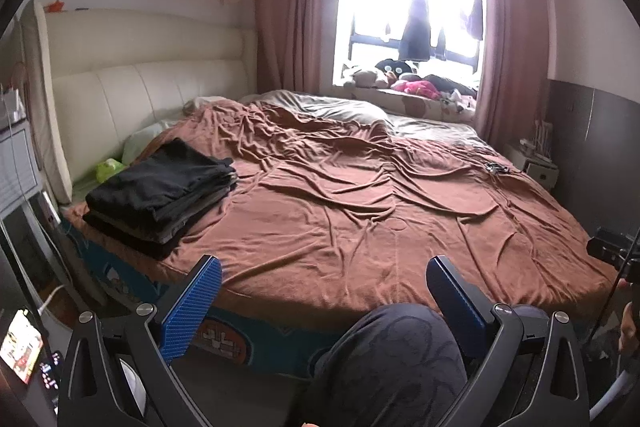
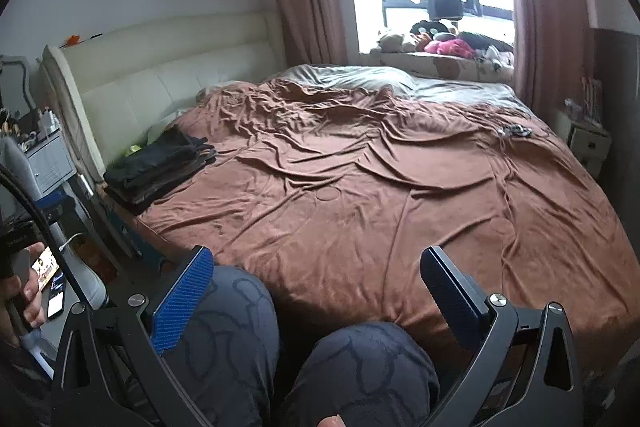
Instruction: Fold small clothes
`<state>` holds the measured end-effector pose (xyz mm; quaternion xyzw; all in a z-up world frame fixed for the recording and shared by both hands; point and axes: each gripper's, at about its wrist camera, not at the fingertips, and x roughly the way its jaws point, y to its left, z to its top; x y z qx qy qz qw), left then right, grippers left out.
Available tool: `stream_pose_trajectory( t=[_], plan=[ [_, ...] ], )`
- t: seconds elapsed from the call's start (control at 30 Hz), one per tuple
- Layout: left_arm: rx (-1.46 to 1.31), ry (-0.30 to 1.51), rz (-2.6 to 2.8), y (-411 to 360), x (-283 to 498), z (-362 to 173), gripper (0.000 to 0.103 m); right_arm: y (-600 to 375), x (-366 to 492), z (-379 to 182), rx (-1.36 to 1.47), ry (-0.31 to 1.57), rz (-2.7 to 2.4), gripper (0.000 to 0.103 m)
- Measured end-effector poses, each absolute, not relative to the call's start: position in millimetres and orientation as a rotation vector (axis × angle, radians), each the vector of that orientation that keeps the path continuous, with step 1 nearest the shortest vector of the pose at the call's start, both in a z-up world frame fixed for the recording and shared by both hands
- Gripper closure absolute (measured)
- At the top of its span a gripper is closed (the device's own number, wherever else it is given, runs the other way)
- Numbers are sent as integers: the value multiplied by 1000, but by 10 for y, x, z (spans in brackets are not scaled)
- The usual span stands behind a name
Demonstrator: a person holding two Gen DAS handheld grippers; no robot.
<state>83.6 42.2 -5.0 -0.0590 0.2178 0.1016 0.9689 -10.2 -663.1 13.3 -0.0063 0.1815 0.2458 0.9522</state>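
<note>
A stack of folded dark clothes [image 1: 160, 193] lies at the left edge of the bed, near the headboard; the right wrist view shows the same stack [image 2: 160, 165] farther off. My left gripper [image 1: 324, 265] is open and holds nothing, hanging over the near edge of the bed above a person's knee. Over both knees, my right gripper [image 2: 316, 253] is open too, with nothing between its blue pads [image 2: 182, 301]. Both grippers are well short of the stack.
A wrinkled brown blanket [image 1: 360, 211] covers the bed, with a small dark item [image 1: 496, 167] at its right side. A cream headboard [image 1: 140, 87] stands at left. The window sill holds plush toys [image 1: 412, 83]. A nightstand [image 2: 588, 143] is at right, and a lit phone [image 2: 48, 269] at left.
</note>
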Motion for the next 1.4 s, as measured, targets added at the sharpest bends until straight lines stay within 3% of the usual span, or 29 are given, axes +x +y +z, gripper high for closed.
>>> stream_pose_trajectory(
  t=[1.4],
  plan=[
    [-66, 475, 169, 247, 938, -220, 0, -6679, -73, -10, -12, 386, 422, 0]
  ],
)
